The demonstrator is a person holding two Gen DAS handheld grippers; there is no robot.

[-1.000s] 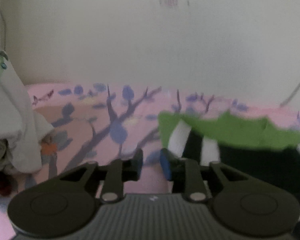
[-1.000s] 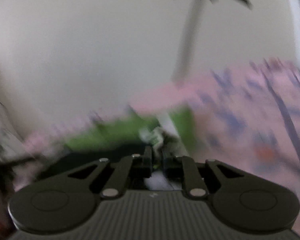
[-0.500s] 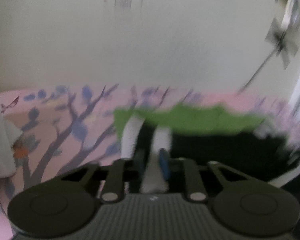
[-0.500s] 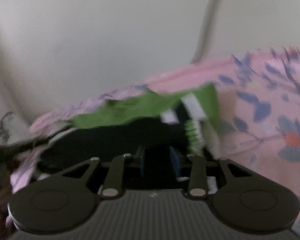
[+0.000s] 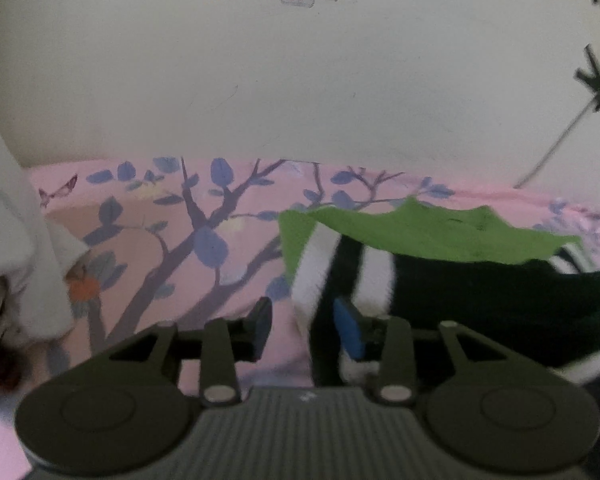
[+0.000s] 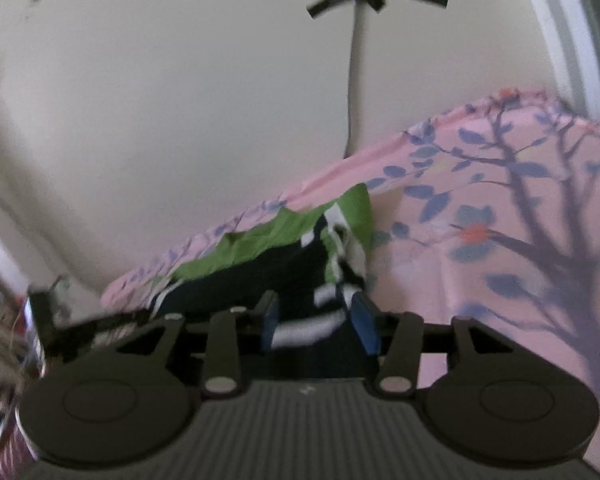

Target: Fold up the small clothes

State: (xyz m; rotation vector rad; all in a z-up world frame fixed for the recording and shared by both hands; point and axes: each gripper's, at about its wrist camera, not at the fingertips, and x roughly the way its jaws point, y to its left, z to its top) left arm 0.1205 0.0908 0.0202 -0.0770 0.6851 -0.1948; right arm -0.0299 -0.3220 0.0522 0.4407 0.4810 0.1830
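A small garment (image 5: 420,232) with a green panel, a black body and black-and-white stripes lies on the pink tree-print bedsheet (image 5: 180,248). In the left wrist view my left gripper (image 5: 304,330) sits low at the garment's left striped edge. Its jaws are opening, and the striped edge lies loose beside the right blue pad (image 5: 348,332). In the right wrist view the same garment (image 6: 268,240) stretches away to the left. My right gripper (image 6: 317,322) is at its striped sleeve end. Its jaws are opening with the sleeve lying between them, not pinched.
A heap of white clothes (image 5: 16,248) stands at the left edge of the bed. A cream wall (image 5: 300,80) rises right behind the bed. A cable (image 6: 354,80) taped with black strips runs down the wall. Dark clutter (image 6: 40,320) sits low at the right wrist view's left edge.
Both pairs of jaws have spread apart from the striped fabric they were closed on. The right gripper has drawn back, and the garment now lies flat on the sheet.
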